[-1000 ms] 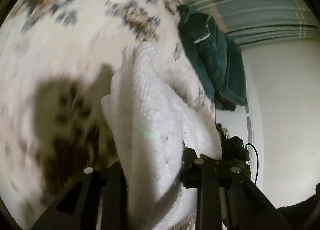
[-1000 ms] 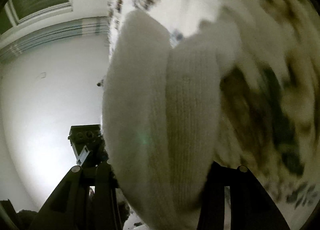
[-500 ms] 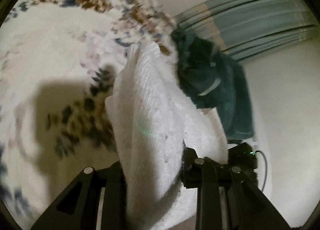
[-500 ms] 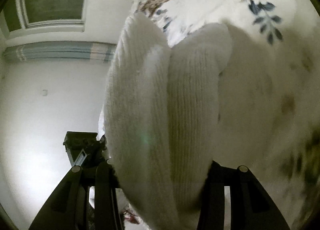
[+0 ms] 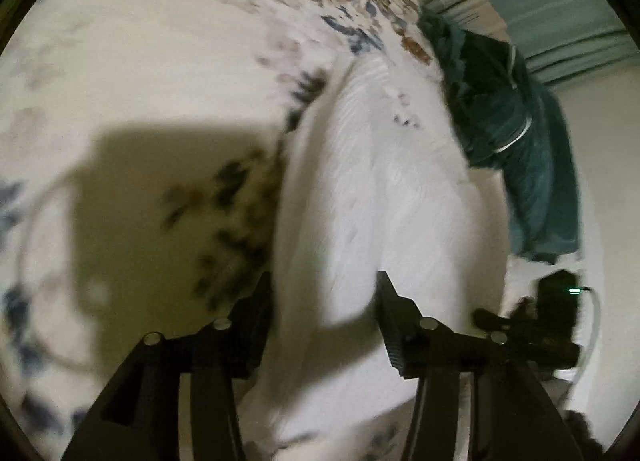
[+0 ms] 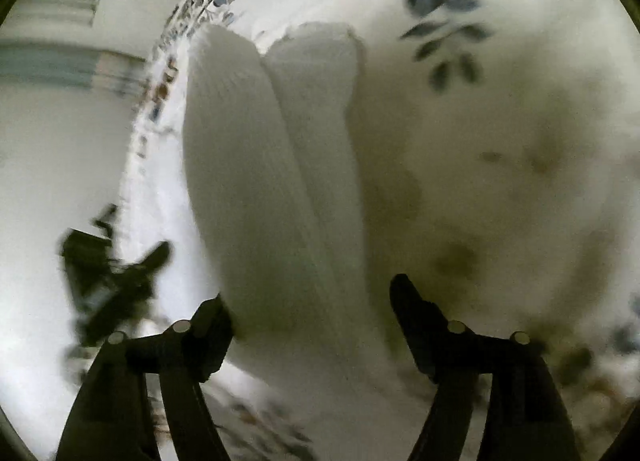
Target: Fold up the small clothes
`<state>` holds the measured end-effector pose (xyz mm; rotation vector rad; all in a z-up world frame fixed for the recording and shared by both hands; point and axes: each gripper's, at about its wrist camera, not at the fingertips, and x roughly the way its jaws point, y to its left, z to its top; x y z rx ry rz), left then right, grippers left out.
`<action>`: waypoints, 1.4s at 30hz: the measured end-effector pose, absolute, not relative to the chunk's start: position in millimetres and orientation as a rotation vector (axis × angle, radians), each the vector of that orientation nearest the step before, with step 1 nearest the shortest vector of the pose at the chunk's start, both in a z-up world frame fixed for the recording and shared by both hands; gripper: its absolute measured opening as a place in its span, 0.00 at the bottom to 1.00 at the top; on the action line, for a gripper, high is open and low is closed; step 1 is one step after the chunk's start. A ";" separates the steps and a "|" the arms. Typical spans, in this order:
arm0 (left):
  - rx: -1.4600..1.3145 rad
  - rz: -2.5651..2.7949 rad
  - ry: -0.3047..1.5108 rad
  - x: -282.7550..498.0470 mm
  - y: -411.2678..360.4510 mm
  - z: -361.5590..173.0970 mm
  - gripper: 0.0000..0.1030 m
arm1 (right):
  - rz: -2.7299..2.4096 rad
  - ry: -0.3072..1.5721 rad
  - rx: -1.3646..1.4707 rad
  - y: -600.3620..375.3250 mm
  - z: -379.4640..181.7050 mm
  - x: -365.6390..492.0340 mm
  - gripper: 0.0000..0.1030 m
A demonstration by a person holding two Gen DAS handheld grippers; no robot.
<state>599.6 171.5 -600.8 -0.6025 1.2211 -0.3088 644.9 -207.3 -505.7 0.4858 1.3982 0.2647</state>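
Release looks like the step in hand: the white knit garment [image 5: 380,201] lies folded on the floral bed [image 5: 160,61], and both hand-held grippers, left [image 5: 324,321] and right [image 6: 312,325], are opening, jaws straddling the cloth without pinching it. Next, I judge, each should back away cleanly without dragging the fold, then fetch another piece, perhaps the teal clothes [image 5: 512,133] nearby.

Floral bedspread [image 5: 168,73], white knit garment [image 5: 380,201], teal clothing [image 5: 516,133]

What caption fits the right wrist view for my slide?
Right gripper opening around a folded white knit garment lying on the floral bedspread.
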 end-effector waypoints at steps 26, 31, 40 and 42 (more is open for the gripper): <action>-0.066 0.073 1.015 414.2 90.2 -362.1 1.00 | -0.198 1.096 -0.024 -134.5 -215.6 423.2 1.00; -0.066 0.081 0.973 360.4 77.1 -295.6 1.00 | -0.202 1.028 -0.044 -129.0 -137.0 361.9 1.00; -0.068 0.069 0.850 266.9 62.3 -192.4 1.00 | -0.185 0.877 -0.055 -129.3 -0.5 239.8 1.00; -0.069 0.074 0.825 249.2 60.8 -174.7 1.00 | -0.180 0.844 -0.061 -129.4 21.7 217.2 1.00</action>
